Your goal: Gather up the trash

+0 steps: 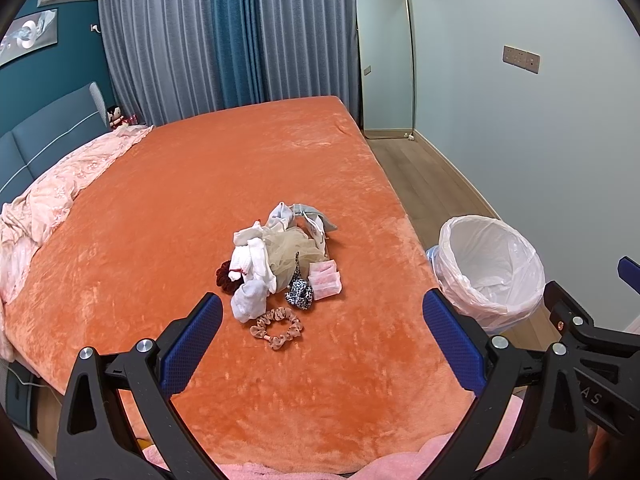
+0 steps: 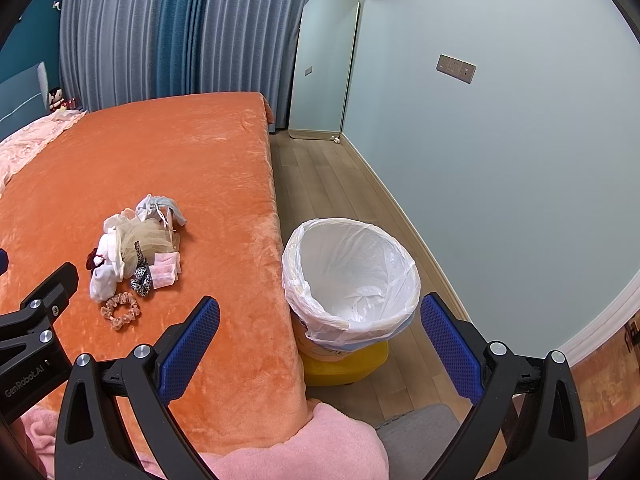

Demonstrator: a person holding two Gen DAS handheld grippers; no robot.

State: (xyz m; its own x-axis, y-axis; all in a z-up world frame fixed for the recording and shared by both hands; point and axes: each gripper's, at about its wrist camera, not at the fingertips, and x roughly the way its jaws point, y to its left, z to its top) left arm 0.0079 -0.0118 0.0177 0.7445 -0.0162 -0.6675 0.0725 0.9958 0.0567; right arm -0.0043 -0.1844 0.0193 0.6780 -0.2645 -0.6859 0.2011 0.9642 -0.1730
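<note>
Biggest risk here, I reckon, is grabbing too much at once: the little heap of soft odds and ends (image 1: 280, 264) in the middle of the fuzzy orange bed cover (image 1: 224, 168) is all tangled together, so pinching one piece could drag its neighbours along and scatter them on the carry over the bed edge. The heap has white socks (image 1: 252, 280), a beige tulle puff (image 1: 290, 250), a dark red scrunchie (image 1: 224, 274), a leopard-print scrunchie (image 1: 299, 292), a pink flat packet (image 1: 326, 278) and a tan spotted scrunchie (image 1: 276, 328) lying just apart at the near side. That one looks like the easiest first pick, though it's thin and floppy and sits right on the plush cover, so fingers coming in too deep could snag the fabric instead. The left gripper (image 1: 320, 340) hangs above the bed with its blue-padded jaws spread wide and nothing in them; the right gripper (image 2: 320, 344) is just as wide and empty, pointed toward the white plastic-lined round bin (image 2: 352, 276). The bin stands on the wood floor tight against the bed side, perched on a yellow base (image 2: 344, 364), so a hard bump could tip it, and the loose liner could catch a finger. Farther off, a crumpled pink quilt (image 1: 60, 184), a leaning mirror (image 1: 384, 60) and grey-blue curtains (image 1: 200, 32) stay well clear. Nothing really blocks the route between heap and bin.
</note>
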